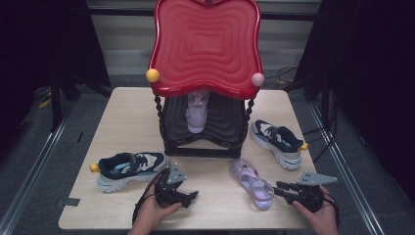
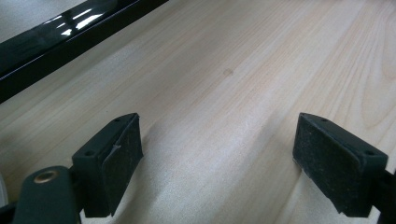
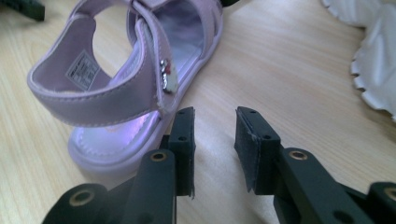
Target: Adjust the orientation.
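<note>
Right tongs (image 3: pixel 214 140) — jaws narrowly parted, nothing between them — sit just beside the sole edge of the purple sandal (image 3: pixel 126 84), which lies on the counter (image 1: pixel 215 205) near its front edge, right of centre. Left tongs (image 2: pixel 217 158) rest spread wide over bare wood, gripping nothing — well apart from the sandal.

L claw (image 1: pixel 192 197) jaws wide apart, R claw (image 1: pixel 280 188) jaws narrowly parted, nothing gripped.

Sandal (image 1: pixel 252 184) between left sneaker (image 1: pixel 128 169), right gripper (image 1: pixel 280 188)
</note>
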Available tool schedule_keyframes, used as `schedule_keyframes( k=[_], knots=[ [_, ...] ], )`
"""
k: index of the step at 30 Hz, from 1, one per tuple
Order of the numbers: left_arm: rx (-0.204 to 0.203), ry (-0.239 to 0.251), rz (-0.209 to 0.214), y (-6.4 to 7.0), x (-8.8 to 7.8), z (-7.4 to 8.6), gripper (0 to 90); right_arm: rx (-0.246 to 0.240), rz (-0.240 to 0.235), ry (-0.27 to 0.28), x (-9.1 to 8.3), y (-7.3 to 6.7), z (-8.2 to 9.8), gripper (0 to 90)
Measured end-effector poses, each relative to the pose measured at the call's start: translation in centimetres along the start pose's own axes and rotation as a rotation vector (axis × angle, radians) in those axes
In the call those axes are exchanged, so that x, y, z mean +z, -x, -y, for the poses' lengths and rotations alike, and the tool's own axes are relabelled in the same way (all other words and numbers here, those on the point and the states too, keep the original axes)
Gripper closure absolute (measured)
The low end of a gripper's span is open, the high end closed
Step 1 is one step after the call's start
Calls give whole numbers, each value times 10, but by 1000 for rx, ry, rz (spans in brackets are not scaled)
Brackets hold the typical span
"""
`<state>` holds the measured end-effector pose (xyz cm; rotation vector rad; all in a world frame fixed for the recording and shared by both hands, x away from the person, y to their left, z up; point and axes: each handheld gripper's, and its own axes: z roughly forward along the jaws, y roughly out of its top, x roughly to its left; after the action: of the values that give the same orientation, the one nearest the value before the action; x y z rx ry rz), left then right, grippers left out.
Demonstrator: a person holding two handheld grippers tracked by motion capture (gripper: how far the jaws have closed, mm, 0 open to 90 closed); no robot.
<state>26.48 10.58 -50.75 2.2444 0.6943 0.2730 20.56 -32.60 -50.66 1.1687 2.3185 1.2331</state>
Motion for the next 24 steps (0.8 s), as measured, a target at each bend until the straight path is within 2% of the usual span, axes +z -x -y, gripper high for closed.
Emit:
schedule_keyframes(
  k=[3,10,15,24],
  knots=[
    [0,0,0,0,0,0,153,-17,5,-12,-1,-1,1,680],
    [-13,2,-2,1,0,0,153,-32,-33,-17,-11,-7,6,678],
    [-16,3,-1,1,1,0,153,-39,-43,-6,-4,-9,-1,670],
    [-16,3,-1,1,1,0,153,-33,-21,-7,0,-5,-4,668]
  ],
)
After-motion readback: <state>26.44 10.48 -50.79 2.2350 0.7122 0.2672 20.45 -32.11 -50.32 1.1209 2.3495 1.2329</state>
